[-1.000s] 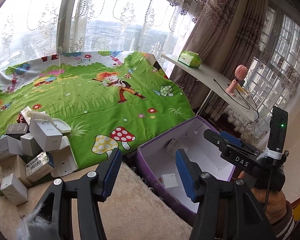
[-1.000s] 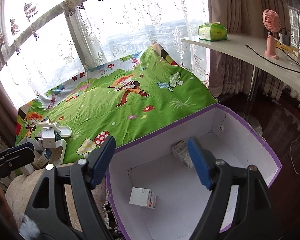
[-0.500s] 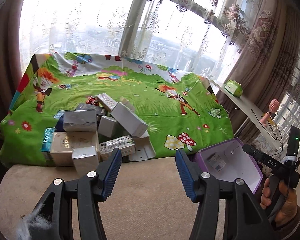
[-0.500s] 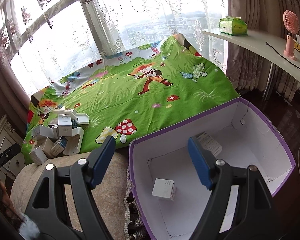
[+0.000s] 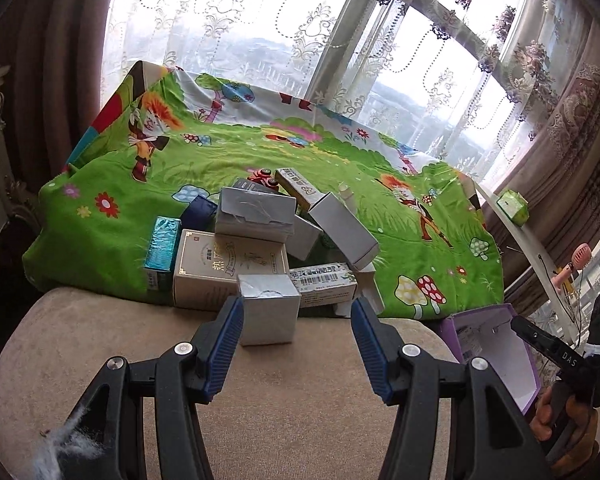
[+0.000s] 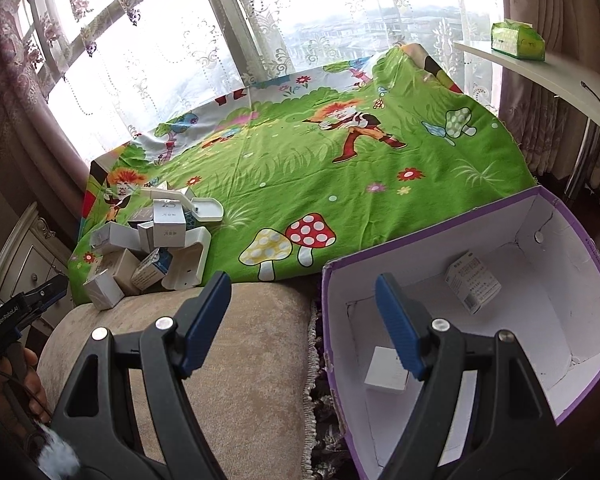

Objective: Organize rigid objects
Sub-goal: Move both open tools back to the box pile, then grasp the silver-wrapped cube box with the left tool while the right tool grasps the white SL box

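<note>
Going from the left, the heap of small cartons (image 5: 260,240) lies at the near edge of the green cartoon sheet (image 5: 340,168), packed tight and leaning on one another: a teal box (image 5: 162,250) at the far left, a beige printed carton (image 5: 228,272) beside it, and a small silver box (image 5: 268,308) foremost, sitting half on the beige cushion (image 5: 300,400). The risk I see is in that crowding. If the left tongs (image 5: 296,344) come in a little off line, one pad could catch the beige carton or the barcoded box (image 5: 324,280) just beside the silver one, and a shove there may topple the grey boxes stacked above or push something off the sheet's edge. The silver box's torn, glossy top also looks likely to slip or crush under an uneven squeeze. The left tongs are open and empty, the silver box lying just ahead and towards the left blade, with no contact that I can make out. Further right, the purple storage box (image 6: 580,380) stands beside the cushion with two cartons already inside; its low near wall could be clipped on a careless carry. The right tongs (image 6: 300,320) are also spread wide, holding nothing, poised over the gap between cushion and box and touching neither.
</note>
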### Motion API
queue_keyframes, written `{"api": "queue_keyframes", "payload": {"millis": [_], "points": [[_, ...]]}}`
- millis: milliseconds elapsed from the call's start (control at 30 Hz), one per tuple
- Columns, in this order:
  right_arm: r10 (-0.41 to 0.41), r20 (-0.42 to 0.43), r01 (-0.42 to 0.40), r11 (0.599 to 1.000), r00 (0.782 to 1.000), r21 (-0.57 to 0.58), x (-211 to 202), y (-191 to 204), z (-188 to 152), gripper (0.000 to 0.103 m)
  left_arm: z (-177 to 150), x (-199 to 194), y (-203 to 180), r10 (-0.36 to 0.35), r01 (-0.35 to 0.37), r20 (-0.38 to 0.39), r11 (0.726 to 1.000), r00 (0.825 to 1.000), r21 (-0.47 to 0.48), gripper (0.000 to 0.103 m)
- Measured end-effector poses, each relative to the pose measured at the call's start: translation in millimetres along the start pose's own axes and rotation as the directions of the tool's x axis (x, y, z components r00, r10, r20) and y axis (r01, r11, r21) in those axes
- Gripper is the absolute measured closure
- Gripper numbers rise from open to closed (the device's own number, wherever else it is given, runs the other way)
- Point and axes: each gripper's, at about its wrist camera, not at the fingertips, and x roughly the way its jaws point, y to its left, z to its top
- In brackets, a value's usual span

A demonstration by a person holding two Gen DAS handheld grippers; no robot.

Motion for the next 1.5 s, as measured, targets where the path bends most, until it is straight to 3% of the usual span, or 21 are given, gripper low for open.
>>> {"api": "queue_keyframes", "payload": {"millis": [667, 967, 1233, 1333, 1500], "points": [[0.135, -0.119, -0.151, 0.980, 0.984, -0.132, 73.0, 81.3, 25.3, 0.025, 0.4, 49.1, 7.8, 0.095, -0.100, -0.143, 0.995, 0.985, -0.029, 0.045], [0.208, -0.193, -0.239, 0.958, 0.959, -0.160, 119.7, 120.0, 43.7, 0.021, 1.2, 58.1, 9.0, 0.108, -0.117, -0.172, 0.992, 0.979, -0.040, 0.045], [0.278, -0.266, -0.312, 0.945, 0.923, -0.096, 159.9, 134.3, 58.7, 0.021, 0.7, 64.0, 11.0, 0.100, -0.109, -0.183, 0.993, 0.978, -0.043, 0.045], [0.274, -0.278, -0.311, 0.945, 0.921, -0.100, 170.8, 139.3, 59.8, 0.021, 0.6, 64.8, 10.6, 0.096, -0.105, -0.184, 0.994, 0.978, -0.039, 0.045], [0.265, -0.284, -0.311, 0.942, 0.922, -0.129, 177.3, 146.7, 60.3, 0.023, -0.3, 66.1, 10.5, 0.088, -0.096, -0.187, 0.995, 0.978, -0.036, 0.057]]}}
